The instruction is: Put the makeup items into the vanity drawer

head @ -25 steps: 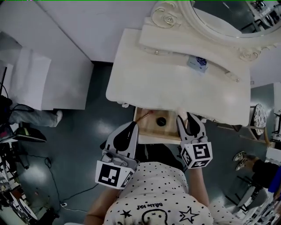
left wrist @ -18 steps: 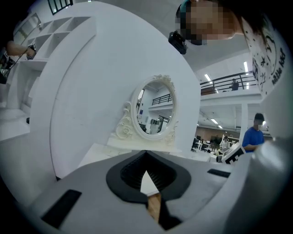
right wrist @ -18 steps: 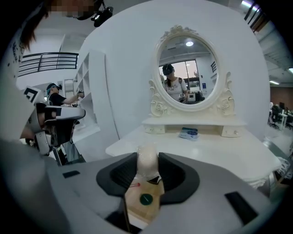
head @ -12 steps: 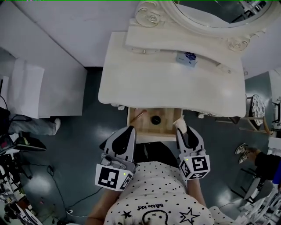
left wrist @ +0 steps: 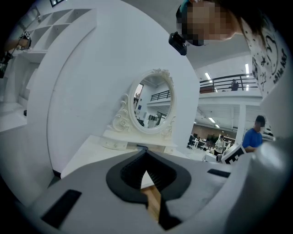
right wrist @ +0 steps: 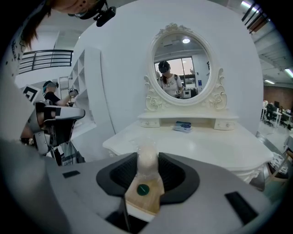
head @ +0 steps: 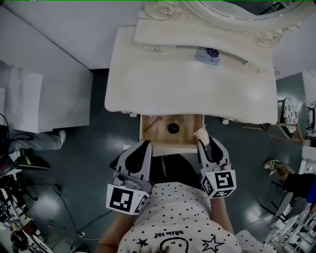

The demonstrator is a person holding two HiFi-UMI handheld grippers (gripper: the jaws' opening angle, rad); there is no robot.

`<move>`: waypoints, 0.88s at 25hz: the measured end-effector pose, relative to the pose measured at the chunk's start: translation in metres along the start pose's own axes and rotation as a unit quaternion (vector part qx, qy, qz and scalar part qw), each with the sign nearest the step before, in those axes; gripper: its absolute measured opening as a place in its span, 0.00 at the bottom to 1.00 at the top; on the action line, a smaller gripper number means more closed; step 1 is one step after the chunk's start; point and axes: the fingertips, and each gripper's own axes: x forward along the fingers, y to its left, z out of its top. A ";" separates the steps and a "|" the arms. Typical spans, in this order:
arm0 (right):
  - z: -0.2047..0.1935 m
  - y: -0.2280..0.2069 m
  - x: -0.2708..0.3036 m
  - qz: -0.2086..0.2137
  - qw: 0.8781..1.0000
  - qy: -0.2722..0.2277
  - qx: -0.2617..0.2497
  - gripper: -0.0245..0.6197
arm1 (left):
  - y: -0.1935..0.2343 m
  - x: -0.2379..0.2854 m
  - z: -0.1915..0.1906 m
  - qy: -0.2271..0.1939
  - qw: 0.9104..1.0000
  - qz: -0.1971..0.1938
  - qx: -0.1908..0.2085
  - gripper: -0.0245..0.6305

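Head view: left hand-held gripper [head: 144, 145], jaws together and empty, sits at the open drawer's [head: 190, 131] front-left corner. Inside lie a thin stick [head: 154, 122] and a dark round pot [head: 173, 128]. Right hand-held gripper [head: 204, 142] grips a pale wrapped makeup item [head: 201, 132] at the drawer's right edge.

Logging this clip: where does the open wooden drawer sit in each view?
Head view: centre, drawer pulled out under the front edge of the vanity.
Left gripper view: bottom centre, a wood sliver seen through the slit between the left hand-held gripper jaws.
Right gripper view: bottom centre, just below the pale wrapped item that the right hand-held gripper holds.
Shared landmark: the oval mirror.
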 end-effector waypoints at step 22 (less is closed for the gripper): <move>-0.104 -0.027 0.104 -0.014 0.990 0.136 -0.029 0.27 | 0.016 0.052 -0.066 0.044 0.998 -0.024 -0.044 0.04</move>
